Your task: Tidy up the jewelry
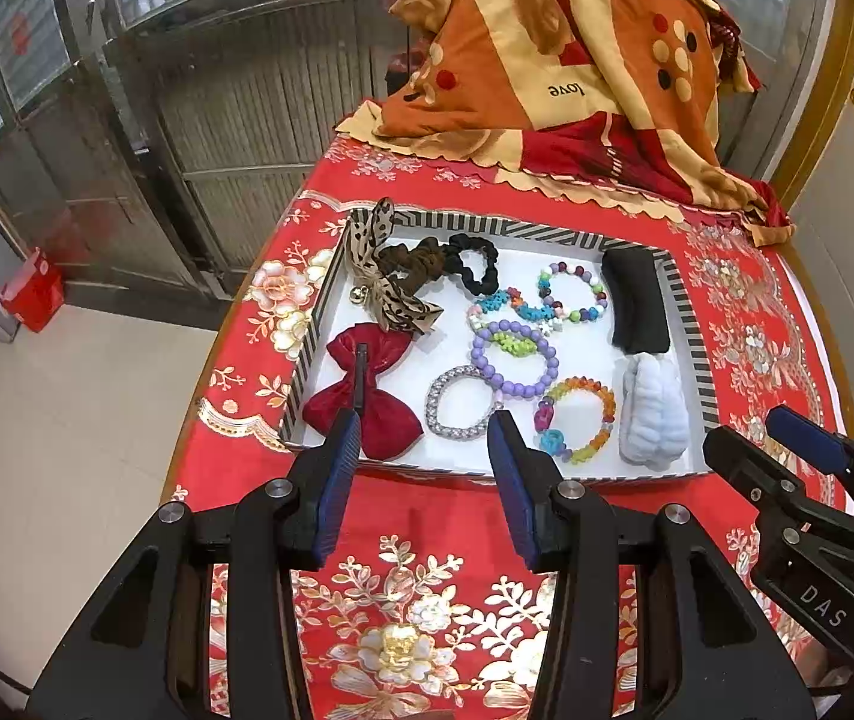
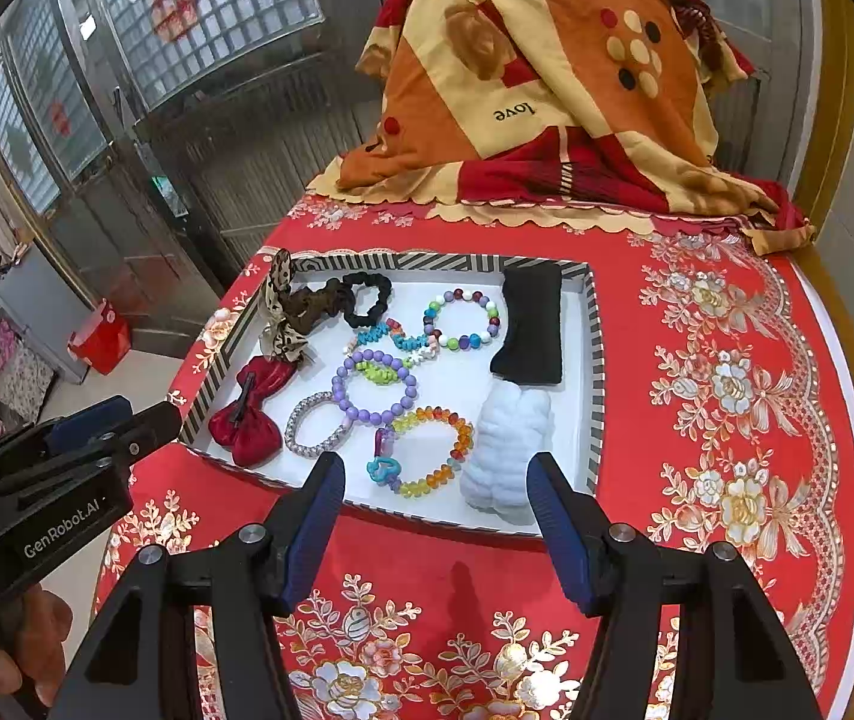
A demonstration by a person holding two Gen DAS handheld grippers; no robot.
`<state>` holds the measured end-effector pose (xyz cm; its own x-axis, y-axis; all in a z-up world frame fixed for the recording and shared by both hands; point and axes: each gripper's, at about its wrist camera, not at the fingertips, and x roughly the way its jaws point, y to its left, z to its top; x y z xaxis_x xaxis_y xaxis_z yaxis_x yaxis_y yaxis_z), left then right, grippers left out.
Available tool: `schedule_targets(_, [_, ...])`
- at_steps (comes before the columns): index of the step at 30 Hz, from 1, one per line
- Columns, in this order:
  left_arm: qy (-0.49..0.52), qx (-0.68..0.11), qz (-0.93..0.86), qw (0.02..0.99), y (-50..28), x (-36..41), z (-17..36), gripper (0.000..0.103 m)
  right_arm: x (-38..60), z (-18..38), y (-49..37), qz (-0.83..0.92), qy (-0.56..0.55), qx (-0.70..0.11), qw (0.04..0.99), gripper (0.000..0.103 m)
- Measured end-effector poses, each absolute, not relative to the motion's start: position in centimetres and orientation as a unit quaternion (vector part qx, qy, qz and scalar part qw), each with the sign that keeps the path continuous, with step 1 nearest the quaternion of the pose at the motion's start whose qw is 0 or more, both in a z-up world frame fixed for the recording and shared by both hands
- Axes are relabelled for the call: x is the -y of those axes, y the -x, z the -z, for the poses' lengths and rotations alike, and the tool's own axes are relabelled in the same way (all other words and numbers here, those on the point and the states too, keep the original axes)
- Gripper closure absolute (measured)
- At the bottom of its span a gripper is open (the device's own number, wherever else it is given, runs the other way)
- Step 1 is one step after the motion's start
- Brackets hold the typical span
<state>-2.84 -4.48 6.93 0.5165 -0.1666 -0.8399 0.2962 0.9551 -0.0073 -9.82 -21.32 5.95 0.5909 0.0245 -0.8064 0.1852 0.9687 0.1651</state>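
Observation:
A shallow tray with a striped rim lies on the red floral cloth. Inside it are a red bow clip, a leopard bow, brown and black scrunchies, several bead bracelets such as the purple one, a black pad and a white fluffy scrunchie. My left gripper hovers open above the tray's near edge, nothing between its fingers. My right gripper is open too, over the near edge by the white scrunchie.
A patterned orange and red quilt is piled at the back of the table. The table's left edge drops to a pale floor with a red bin. A metal door stands behind. A hand holds the left gripper.

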Motion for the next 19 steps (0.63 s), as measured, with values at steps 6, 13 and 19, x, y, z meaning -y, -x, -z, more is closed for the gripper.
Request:
schedule_targets(6, [-0.069,-0.477,0.133,0.866,2.8,4.7,-6.6,0.06,21.6,-5.6,9.8,0.045,-0.119,-0.454,0.882,0.042])
schedule_targets(13, [-0.068,-0.473,0.136,0.868,2.7,5.0,-6.3,0.06,21.8,-5.2,9.8,0.044,-0.121,-0.458,0.88,0.042])
schedule_targets(19, [-0.076,-0.474,0.134,0.867,2.7,5.3,-6.1,0.06,22.4,-4.8,10.1,0.047,-0.124,-0.458,0.879,0.042])
